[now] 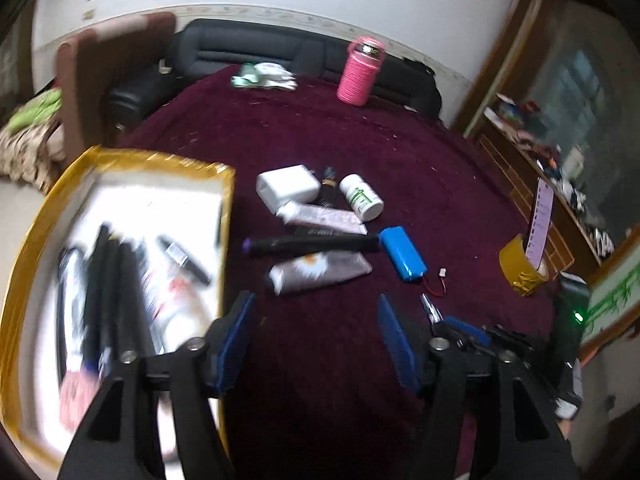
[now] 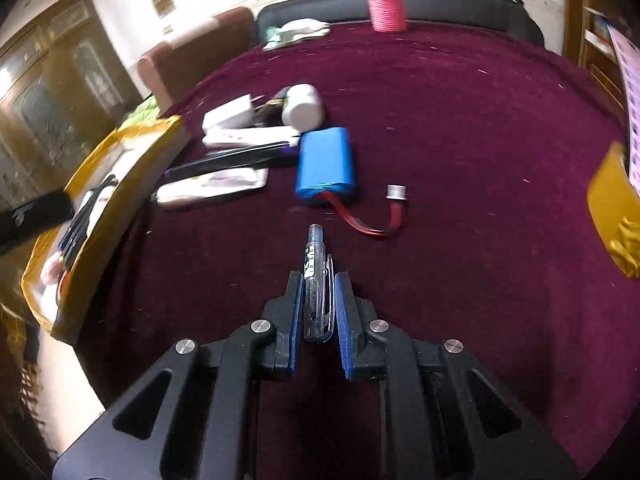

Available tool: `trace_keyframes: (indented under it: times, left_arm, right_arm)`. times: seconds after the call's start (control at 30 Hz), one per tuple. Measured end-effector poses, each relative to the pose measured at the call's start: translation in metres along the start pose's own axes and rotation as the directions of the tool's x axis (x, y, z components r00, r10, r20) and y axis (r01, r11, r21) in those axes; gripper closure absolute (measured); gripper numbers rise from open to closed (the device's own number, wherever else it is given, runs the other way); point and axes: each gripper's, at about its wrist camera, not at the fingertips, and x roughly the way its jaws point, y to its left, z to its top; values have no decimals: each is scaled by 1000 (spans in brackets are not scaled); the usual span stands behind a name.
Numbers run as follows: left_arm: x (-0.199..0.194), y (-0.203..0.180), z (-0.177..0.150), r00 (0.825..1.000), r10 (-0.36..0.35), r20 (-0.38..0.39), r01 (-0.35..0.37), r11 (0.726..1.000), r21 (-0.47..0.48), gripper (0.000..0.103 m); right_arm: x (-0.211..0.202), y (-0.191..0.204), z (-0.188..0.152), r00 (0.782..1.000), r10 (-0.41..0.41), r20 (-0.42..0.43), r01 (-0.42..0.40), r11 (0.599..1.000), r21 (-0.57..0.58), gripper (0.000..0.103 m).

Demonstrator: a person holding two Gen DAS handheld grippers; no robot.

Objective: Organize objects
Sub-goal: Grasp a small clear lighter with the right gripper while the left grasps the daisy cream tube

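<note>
While the left tongs (image 1: 316, 312) stand wide and empty beside the yellow-rimmed box (image 1: 224, 184), the right tongs (image 2: 318, 284) clamp a clear pen (image 2: 316, 280) above the maroon worktop (image 2: 460, 140)

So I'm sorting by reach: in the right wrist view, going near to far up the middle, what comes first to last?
Clear pen in the jaws → blue battery pack → white pill bottle → pink bottle.

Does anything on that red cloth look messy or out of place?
Yes. Several items lie jumbled beside the yellow-edged box: a white pill bottle on its side, tubes and a black pen overlapping. The blue battery pack trails a loose red wire.
</note>
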Motion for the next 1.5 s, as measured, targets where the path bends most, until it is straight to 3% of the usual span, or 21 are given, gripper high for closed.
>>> trace_keyframes:
  times: [0.1, 0.43, 0.57, 0.7, 0.83, 0.97, 1.03, 1.17, 1.33, 1.5]
  left_arm:
    - [30, 2, 20, 995, -54, -80, 52, 998, -26, 30]
    - [95, 11, 39, 975, -39, -220, 26, 998, -60, 30]
    - [92, -8, 27, 969, -35, -244, 42, 999, 26, 30]
    - [80, -38, -1, 947, -77, -312, 124, 983, 133, 30]
    - [85, -60, -16, 959, 48, -278, 33, 959, 281, 30]
    - [92, -54, -15, 967, 111, -231, -58, 972, 227, 31]
    - [92, -50, -17, 969, 101, -227, -53, 977, 208, 38]
    - [85, -54, -26, 969, 174, -175, -129, 962, 241, 74]
    - [58, -56, -44, 966, 175, -188, -124, 958, 257, 74]
    - [41, -53, -72, 953, 170, -252, -117, 970, 214, 72]
  right_arm:
    - [-1, -7, 1, 1000, 26, 4, -26, 999, 18, 88]
    - [4, -5, 1, 997, 77, -5, -76, 997, 25, 87]
    - [4, -4, 0, 996, 85, -7, -85, 996, 21, 87]
    - [4, -3, 0, 996, 86, -6, -86, 996, 24, 87]
    - [4, -3, -1, 996, 84, -5, -84, 996, 23, 87]
    - [4, -2, -2, 997, 79, -4, -79, 997, 19, 87]
    - [4, -1, -2, 997, 76, -4, -76, 997, 17, 87]
    - [4, -1, -2, 997, 74, -2, -74, 997, 16, 87]
    - [4, 0, -2, 997, 82, -5, -82, 997, 4, 83]
    - [4, -2, -3, 994, 109, 5, -109, 994, 16, 79]
